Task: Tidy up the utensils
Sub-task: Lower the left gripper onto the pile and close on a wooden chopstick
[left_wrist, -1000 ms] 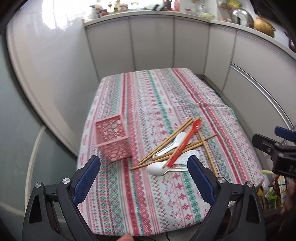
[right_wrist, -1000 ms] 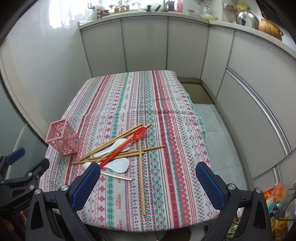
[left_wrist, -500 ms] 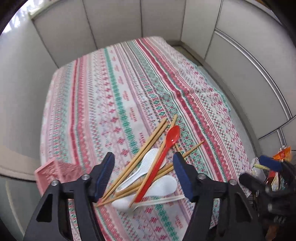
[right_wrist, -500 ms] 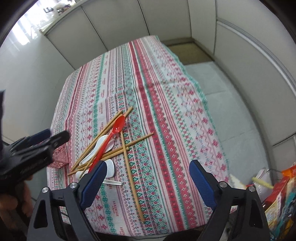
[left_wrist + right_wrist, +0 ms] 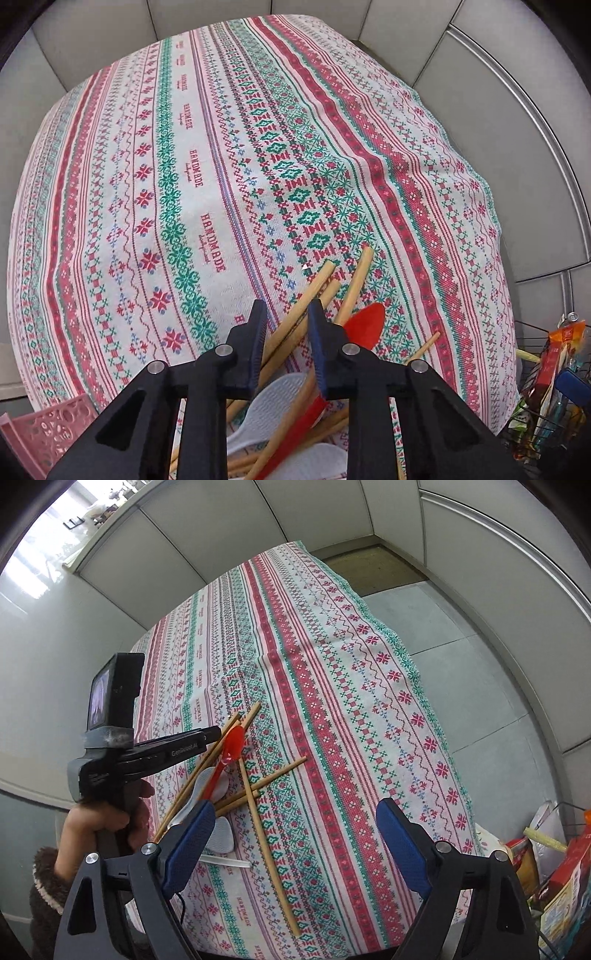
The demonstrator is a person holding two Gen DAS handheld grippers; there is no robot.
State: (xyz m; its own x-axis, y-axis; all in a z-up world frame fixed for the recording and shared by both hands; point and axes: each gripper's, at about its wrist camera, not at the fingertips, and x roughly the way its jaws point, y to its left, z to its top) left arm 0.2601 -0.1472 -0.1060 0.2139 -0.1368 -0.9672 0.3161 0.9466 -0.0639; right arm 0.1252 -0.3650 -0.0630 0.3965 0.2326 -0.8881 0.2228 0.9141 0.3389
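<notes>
A pile of wooden chopsticks [image 5: 317,284], a red spoon [image 5: 364,323] and white spoons [image 5: 269,410] lies on the striped tablecloth [image 5: 192,155]. My left gripper [image 5: 286,314] is low over the pile, its jaws narrowed around two chopsticks with a gap still showing. In the right wrist view the left gripper [image 5: 218,733] reaches the chopsticks [image 5: 255,797] beside the red spoon [image 5: 231,749]. My right gripper [image 5: 291,812] is open and empty above the table's near edge. A corner of the pink basket [image 5: 44,439] shows at the lower left.
White cabinet walls surround the table. A wire rack with packets [image 5: 550,387] stands off the table's right side. A single chopstick [image 5: 269,853] lies apart toward the front edge. A white spoon [image 5: 221,834] lies behind my right gripper's left finger.
My left gripper has dropped down onto the pile and its jaws have narrowed around the chopsticks. My right gripper has moved forward and tilted down, still open.
</notes>
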